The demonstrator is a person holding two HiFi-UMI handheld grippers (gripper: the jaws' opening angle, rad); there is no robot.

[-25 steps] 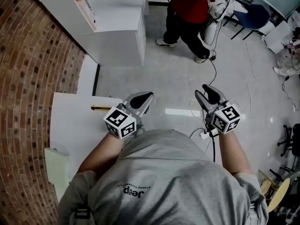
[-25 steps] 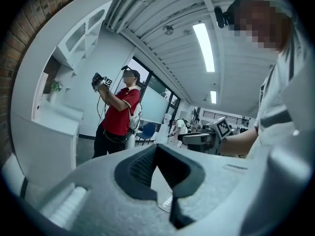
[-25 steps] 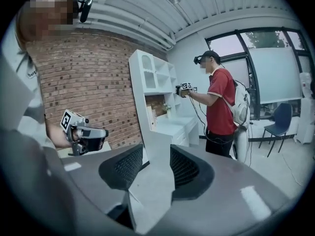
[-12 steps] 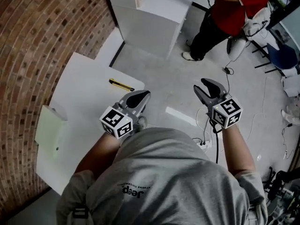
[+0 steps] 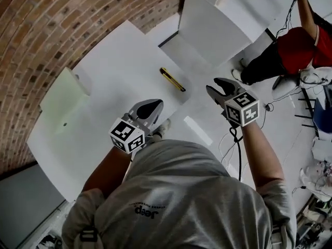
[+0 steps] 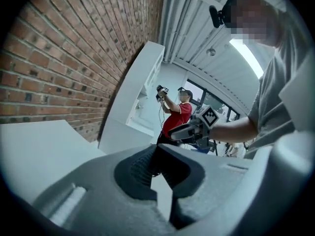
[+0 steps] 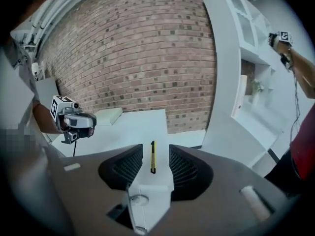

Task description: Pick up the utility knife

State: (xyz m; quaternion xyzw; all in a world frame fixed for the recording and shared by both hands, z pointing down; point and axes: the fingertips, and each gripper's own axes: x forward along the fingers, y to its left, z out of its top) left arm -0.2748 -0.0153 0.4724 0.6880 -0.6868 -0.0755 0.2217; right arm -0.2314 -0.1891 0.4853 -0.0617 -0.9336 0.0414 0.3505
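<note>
We find the white table point(image 5: 104, 71) bare all round the utility knife point(image 5: 172, 79), leaving room on both its long sides; nothing stands between the right gripper's point(image 5: 217, 85) parted jaws and the knife; the white cabinet point(image 5: 218, 30) rises just past the table's corner near the knife; the brick wall point(image 5: 78, 9) closes the far side; the pale green box point(image 5: 65, 95) sits well apart.

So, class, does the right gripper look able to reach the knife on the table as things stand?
Probably yes. The right gripper is open and empty, the knife lies ahead on the table, lined up between its jaws, and nothing stands in between.
</note>
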